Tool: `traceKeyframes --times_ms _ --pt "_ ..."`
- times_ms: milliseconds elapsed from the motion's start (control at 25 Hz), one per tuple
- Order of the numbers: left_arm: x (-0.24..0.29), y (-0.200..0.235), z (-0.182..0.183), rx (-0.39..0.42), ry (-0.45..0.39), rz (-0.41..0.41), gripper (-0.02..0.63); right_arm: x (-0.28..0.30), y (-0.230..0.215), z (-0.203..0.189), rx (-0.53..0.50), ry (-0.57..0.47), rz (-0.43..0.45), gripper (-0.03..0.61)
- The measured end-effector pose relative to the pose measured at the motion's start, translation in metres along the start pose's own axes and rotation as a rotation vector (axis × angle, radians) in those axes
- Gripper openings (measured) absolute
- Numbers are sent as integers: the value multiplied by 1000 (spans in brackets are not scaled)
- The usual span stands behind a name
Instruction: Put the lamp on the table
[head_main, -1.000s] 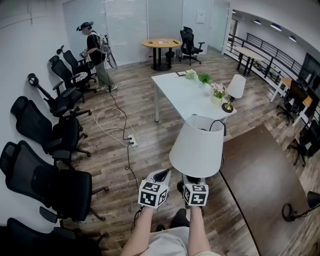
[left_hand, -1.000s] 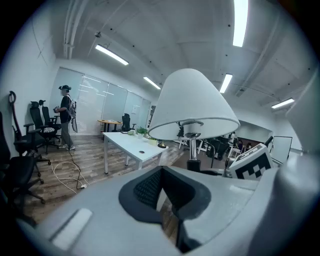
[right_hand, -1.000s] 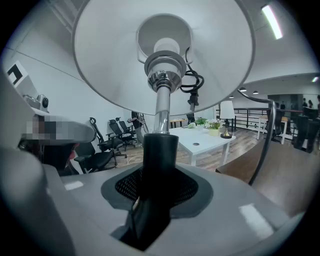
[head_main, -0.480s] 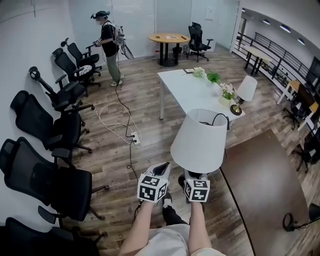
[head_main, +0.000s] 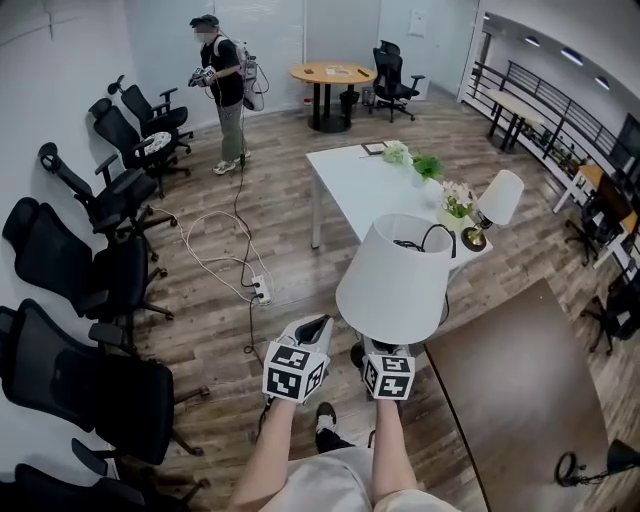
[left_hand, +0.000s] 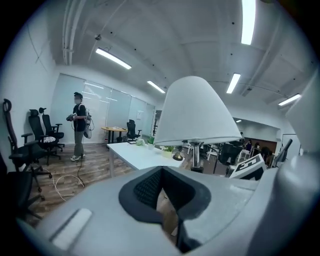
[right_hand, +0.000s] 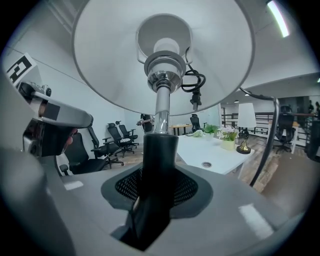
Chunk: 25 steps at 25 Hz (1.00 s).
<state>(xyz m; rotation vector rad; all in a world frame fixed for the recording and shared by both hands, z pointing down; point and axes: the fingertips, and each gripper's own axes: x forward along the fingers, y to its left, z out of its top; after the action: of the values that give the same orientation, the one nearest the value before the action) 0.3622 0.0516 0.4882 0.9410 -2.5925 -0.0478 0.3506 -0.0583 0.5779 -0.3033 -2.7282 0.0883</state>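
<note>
We list one lamp (head_main: 395, 278): white conical shade, chrome stem, upright, off the floor. We list one white rectangular table (head_main: 365, 185) at its twelve o'clock.

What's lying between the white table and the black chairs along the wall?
A looped white cable and a power strip lie on the wood floor there; the head view shows it.

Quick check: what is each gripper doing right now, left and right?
Left gripper: fingers slightly apart, nothing between them.
Right gripper: closed on the lamp, fingers clamped on its dark stem.
</note>
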Motion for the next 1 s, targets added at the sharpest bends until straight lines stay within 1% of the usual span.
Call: traceKeyframes --times_ms 160,360,480,560,680,800,920,1000 --pt "16 42 11 -29 0 58 0 36 -17 17 -10 7 -2 164" --pt "24 109 6 -52 23 156 0 81 -36 27 15 19 15 164" --pt "15 154 -4 -111 38 252 0 102 -39 30 35 31 40 164" --pt "13 169 -8 -138 39 289 0 113 -44 30 38 36 44 164" --pt "19 181 -10 -145 50 311 0 129 -45 28 50 43 67 164" --pt "23 193 -10 -179 41 328 0 141 -43 27 70 54 97 166" --pt "35 197 -9 -191 35 325 0 153 -48 30 59 61 95 166" --pt "48 197 -6 -185 41 306 0 162 -53 33 51 65 90 166"
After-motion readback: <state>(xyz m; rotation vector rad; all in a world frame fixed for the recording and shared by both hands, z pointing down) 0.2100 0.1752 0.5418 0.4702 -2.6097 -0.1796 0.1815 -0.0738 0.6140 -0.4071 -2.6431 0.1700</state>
